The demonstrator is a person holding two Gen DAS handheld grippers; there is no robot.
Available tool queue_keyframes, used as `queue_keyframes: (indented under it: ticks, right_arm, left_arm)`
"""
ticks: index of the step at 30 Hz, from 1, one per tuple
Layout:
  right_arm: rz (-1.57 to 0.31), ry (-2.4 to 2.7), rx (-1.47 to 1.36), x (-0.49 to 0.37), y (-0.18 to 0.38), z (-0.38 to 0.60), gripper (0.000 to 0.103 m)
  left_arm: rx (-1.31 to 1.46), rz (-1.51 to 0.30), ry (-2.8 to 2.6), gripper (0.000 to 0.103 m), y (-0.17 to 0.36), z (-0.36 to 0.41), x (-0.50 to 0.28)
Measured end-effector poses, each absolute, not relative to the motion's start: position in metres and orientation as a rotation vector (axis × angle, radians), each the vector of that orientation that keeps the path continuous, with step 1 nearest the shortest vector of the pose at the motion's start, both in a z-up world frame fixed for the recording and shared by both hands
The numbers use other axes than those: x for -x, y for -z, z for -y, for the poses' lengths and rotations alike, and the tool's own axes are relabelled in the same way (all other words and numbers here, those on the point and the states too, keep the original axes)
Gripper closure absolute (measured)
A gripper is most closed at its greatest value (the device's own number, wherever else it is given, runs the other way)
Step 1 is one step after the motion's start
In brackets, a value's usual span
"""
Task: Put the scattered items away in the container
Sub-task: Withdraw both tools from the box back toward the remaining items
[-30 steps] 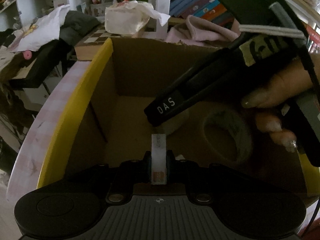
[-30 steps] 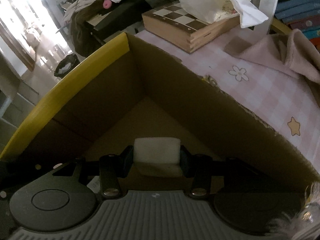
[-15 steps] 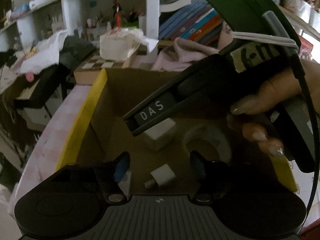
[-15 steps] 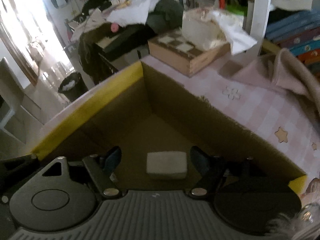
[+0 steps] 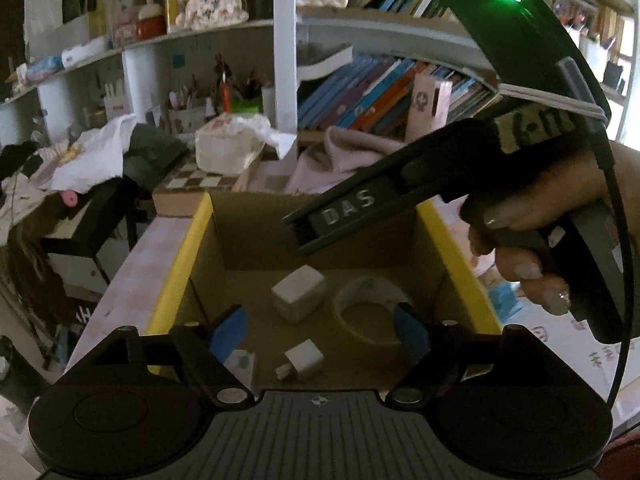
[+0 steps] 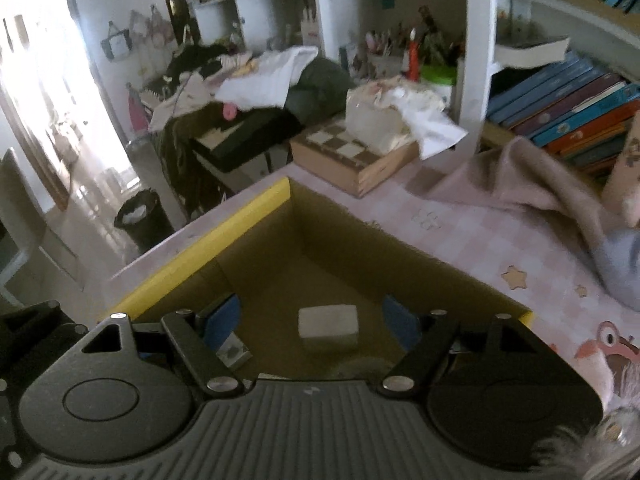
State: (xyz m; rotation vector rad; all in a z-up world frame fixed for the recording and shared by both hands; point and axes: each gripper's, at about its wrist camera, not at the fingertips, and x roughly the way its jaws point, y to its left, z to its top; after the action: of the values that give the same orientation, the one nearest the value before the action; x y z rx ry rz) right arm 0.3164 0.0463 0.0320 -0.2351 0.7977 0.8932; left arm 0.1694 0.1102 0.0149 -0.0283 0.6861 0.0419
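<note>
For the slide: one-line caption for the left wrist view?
Left tool opening, empty, above cardboard box holding white block, plug adapter and tape roll; right tool overhead.

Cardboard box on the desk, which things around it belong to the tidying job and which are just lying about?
Part of the job:
- cardboard box
- white block in the box
- small charger plug in the box
- tape roll in the box

Just lying about:
- chessboard box
- tissue pack on it
- pink cloth
- books on the shelf
</note>
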Motion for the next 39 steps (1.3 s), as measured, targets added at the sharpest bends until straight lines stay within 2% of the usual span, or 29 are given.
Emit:
queue_keyframes:
  ticks: [20, 39]
  right_arm:
    - [-0.600, -0.812, 0.204, -0.218, -0.077, 0.037, 0.023]
    - [-0.512, -0.693, 0.218, -0.130, -0.064, 0.074, 0.019]
  left_arm:
    - [0.030, -0.543, 0.010, 0.013, -0.052, -0.093, -0.092]
    - [0.050, -0.542, 0.047, 0.012, -0.041, -0.086, -0.040]
